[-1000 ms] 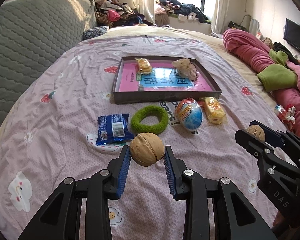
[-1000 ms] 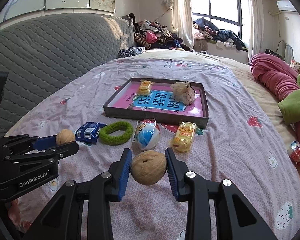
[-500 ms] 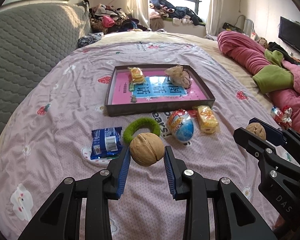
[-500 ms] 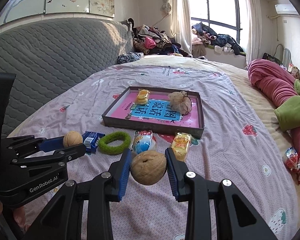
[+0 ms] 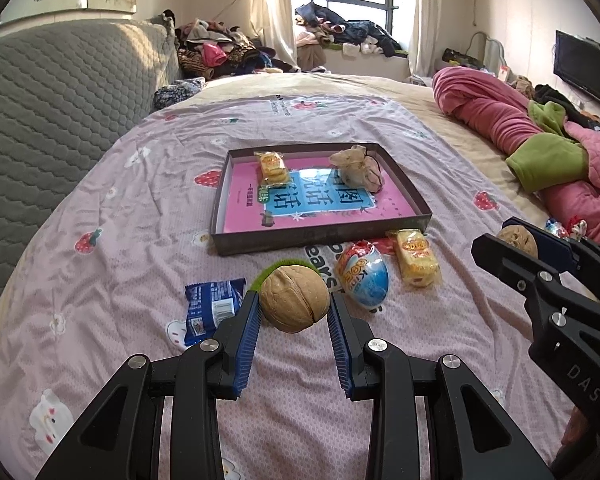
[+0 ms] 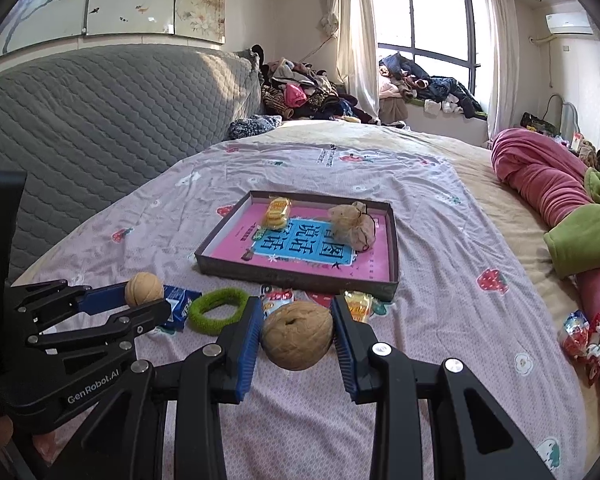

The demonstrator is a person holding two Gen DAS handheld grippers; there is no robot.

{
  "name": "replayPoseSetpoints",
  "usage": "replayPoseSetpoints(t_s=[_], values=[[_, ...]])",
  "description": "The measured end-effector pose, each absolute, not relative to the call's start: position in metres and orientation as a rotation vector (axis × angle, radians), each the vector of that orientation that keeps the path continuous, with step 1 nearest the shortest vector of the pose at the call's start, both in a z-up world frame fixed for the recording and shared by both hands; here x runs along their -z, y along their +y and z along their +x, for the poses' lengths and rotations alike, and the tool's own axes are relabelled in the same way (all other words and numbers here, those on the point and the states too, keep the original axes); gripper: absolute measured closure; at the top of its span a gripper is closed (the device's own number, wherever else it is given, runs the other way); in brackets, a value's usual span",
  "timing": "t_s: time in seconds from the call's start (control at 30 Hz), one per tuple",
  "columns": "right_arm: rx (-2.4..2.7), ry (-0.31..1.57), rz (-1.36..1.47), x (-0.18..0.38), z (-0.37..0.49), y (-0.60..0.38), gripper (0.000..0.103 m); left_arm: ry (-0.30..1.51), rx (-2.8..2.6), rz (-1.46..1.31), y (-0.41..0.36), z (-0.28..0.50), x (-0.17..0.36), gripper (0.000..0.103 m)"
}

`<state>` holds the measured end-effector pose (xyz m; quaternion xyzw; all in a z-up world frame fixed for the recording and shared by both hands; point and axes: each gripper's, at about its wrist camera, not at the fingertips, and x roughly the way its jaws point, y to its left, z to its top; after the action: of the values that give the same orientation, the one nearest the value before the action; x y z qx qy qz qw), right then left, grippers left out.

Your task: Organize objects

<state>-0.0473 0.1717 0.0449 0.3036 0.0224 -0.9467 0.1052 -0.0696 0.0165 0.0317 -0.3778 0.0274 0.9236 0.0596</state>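
Note:
My left gripper [image 5: 294,304] is shut on a walnut [image 5: 294,298] and holds it above the bed. My right gripper [image 6: 296,332] is shut on a second walnut [image 6: 298,334], also held above the bed. A dark tray [image 5: 260,240] with a pink book in it lies ahead; it also shows in the right wrist view [image 6: 300,276]. In the tray are a yellow snack packet [image 5: 272,168] and a beige pouch [image 5: 356,170]. In front of the tray lie a blue packet [image 5: 212,306], a green ring [image 6: 216,308], a blue egg toy [image 5: 366,274] and a yellow packet [image 5: 416,262].
The pink patterned bedsheet [image 5: 120,240] covers the bed. A grey quilted headboard [image 5: 52,100] is at the left. A pink and green blanket [image 5: 540,152] lies at the right. Wrapped sweets [image 6: 586,336] lie near it. Piled clothes [image 5: 228,50] are at the back.
Both grippers have risen and pulled back a little with their walnuts. The tray and loose items now sit further ahead in both views.

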Motion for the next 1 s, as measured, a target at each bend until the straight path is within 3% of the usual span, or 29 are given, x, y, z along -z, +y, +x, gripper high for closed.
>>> replayPoseSetpoints(t_s=[1.0], values=[[2.832, 0.07, 0.799, -0.077, -0.107, 0.18, 0.068, 0.103, -2.835, -1.084, 0.017, -0.14, -0.059, 0.068]])
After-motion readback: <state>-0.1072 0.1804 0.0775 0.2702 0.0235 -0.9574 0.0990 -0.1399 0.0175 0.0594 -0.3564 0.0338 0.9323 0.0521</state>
